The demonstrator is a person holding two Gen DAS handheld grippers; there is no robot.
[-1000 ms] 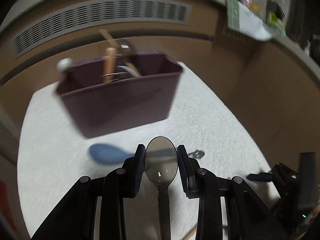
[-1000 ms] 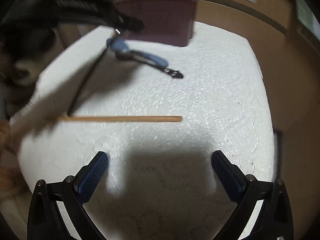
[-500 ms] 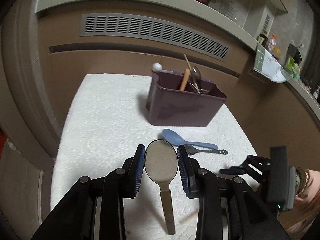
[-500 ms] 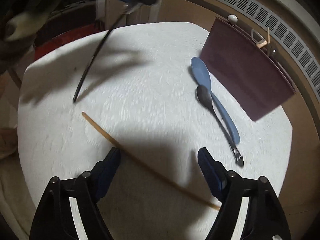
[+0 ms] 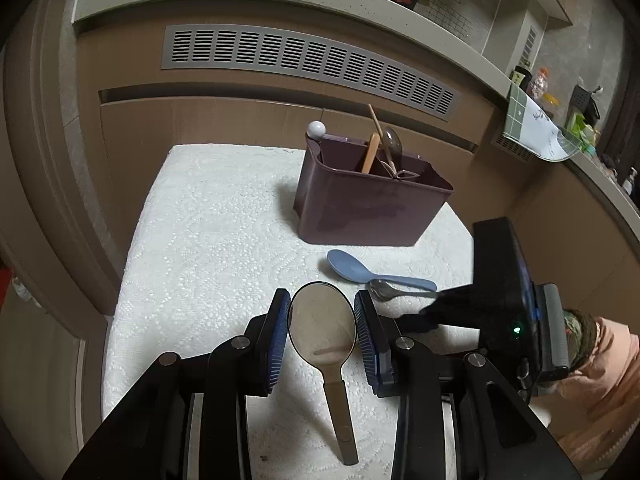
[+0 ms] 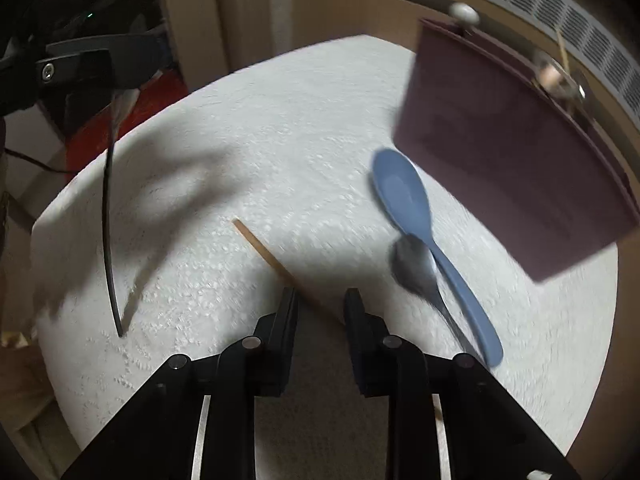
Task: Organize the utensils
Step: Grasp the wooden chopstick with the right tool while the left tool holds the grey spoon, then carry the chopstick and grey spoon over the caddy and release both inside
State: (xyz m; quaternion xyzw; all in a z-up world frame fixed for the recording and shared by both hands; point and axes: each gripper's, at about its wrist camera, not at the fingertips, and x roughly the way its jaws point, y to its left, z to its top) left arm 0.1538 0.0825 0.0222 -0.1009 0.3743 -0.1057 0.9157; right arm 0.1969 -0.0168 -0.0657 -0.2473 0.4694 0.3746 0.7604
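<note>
The left wrist view looks down from well above toward the caddy (image 5: 372, 196) straight ahead. The right wrist view sits low, nearer the tabletop (image 6: 240, 184), caddy upper right. Both share caddy and blue spoon (image 5: 360, 270).

Two grippers are being counted: the left gripper (image 5: 322, 322) and the right gripper (image 6: 319, 306). One caddy (image 5: 368, 210) is being seen on one white cloth (image 5: 208, 240). Three spoons are being counted outside the caddy: one steel spoon (image 5: 322, 320) between the left gripper's jaws, one blue spoon (image 5: 352, 269) and one small metal spoon (image 5: 384, 291) on the cloth. One chopstick (image 6: 276, 262) is being seen lying on the cloth. Inside the caddy, at least three utensils are being made out, though an exact count cannot be given. One white knob (image 5: 316, 129) is being seen on its corner.
</note>
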